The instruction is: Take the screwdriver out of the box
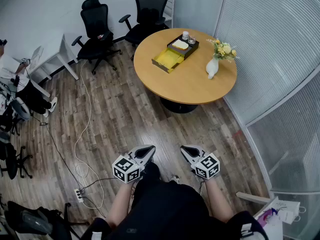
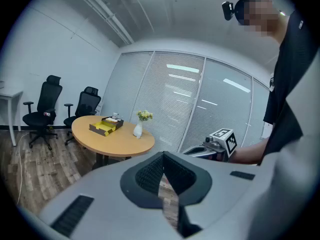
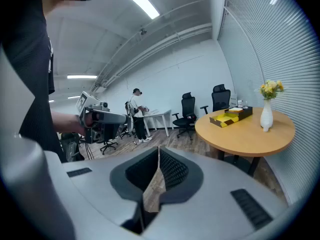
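Observation:
An open box with a yellow lining (image 1: pixel 168 59) lies on the far side of a round wooden table (image 1: pixel 192 86), with a dark tray (image 1: pixel 183 46) right behind it. No screwdriver can be made out at this distance. I stand well back from the table on the wood floor. My left gripper (image 1: pixel 148 149) and right gripper (image 1: pixel 186 150) are held side by side in front of my body, both shut and holding nothing. The left gripper view shows the box (image 2: pixel 106 126) far off beyond the left gripper (image 2: pixel 162 156). In the right gripper view the box (image 3: pixel 231 117) is just as distant from the right gripper (image 3: pixel 159 151).
A white vase of yellow flowers (image 1: pixel 213 66) stands on the table's right side. Two black office chairs (image 1: pixel 97 31) sit behind the table, and a white cable (image 1: pixel 82 134) and power strip (image 1: pixel 79 195) lie on the floor at left. A glass wall with blinds (image 1: pixel 270 59) runs along the right.

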### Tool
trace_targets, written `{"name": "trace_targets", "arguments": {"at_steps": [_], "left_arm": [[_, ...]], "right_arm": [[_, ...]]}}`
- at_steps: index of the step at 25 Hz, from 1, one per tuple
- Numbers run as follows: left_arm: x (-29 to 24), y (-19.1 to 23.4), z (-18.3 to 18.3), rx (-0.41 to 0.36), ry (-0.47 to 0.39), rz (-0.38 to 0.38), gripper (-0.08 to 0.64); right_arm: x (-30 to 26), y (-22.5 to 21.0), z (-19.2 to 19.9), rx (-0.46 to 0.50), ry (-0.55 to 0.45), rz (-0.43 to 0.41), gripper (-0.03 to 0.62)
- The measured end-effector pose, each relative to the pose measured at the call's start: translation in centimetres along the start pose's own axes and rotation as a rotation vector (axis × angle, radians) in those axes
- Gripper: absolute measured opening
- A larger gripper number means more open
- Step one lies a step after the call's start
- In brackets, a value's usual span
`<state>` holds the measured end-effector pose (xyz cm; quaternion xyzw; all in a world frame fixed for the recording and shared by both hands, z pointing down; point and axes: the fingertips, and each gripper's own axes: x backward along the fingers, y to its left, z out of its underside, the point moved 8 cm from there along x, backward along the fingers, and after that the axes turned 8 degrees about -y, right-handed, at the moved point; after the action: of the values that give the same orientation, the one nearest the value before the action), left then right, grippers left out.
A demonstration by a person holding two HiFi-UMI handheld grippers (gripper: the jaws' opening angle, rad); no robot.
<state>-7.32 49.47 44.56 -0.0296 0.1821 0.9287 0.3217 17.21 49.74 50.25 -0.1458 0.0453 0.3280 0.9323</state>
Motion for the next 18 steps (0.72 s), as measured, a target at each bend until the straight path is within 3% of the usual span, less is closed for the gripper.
{"name": "trace_targets", "arguments": {"at_steps": [8,18], "left_arm": [[-2.9,1.6,-1.0,-0.009,0.012,0.017,0.006],[-5.2,7.0,-3.5,-0.003,0.017,0.047,0.006]], "right_arm": [[-0.8,-2.8,-0.3,-0.017,0.008,0.021,0.011],[-4.8,-6.1,-2.3,-0.037,0.008,0.082,0.011]]}}
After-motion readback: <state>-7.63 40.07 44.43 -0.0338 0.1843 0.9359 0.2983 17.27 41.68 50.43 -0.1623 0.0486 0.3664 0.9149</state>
